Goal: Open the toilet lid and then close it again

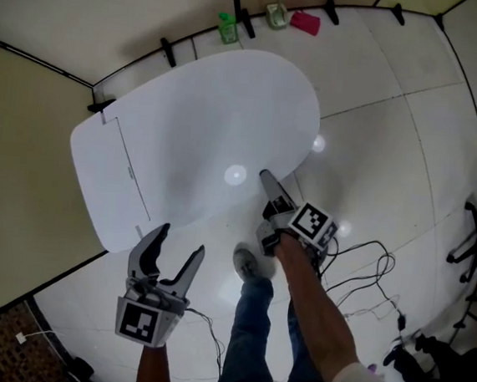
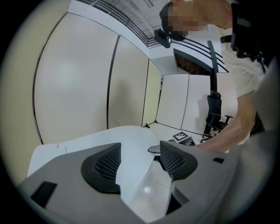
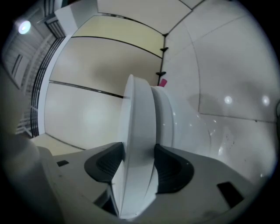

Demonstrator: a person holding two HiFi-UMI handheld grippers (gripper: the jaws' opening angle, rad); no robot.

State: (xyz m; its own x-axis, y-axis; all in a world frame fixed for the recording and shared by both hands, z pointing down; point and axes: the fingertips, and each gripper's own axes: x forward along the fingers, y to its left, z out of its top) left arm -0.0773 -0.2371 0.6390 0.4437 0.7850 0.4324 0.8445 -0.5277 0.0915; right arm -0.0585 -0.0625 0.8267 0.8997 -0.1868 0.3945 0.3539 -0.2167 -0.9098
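The white toilet lid [image 1: 219, 134] lies down over the bowl, filling the middle of the head view. My right gripper [image 1: 272, 193] is at the lid's front rim and shut on it. In the right gripper view the lid's edge [image 3: 139, 118] runs between the two dark pads [image 3: 171, 168], which press on both faces; the seat and bowl [image 3: 165, 118] show just beside it. My left gripper [image 1: 180, 241] hovers open off the lid's near side, with nothing between its fingers. In the left gripper view the lid [image 2: 127, 140] lies ahead, past the left gripper [image 2: 140, 159].
The toilet tank [image 1: 105, 181] stands against the beige wall. A green bottle [image 1: 228, 29], a small cup [image 1: 277, 15] and a pink item [image 1: 305, 22] sit on the floor behind. Cables [image 1: 365, 274], an office chair [image 1: 473, 242] and the person's shoe [image 1: 252, 265] lie near.
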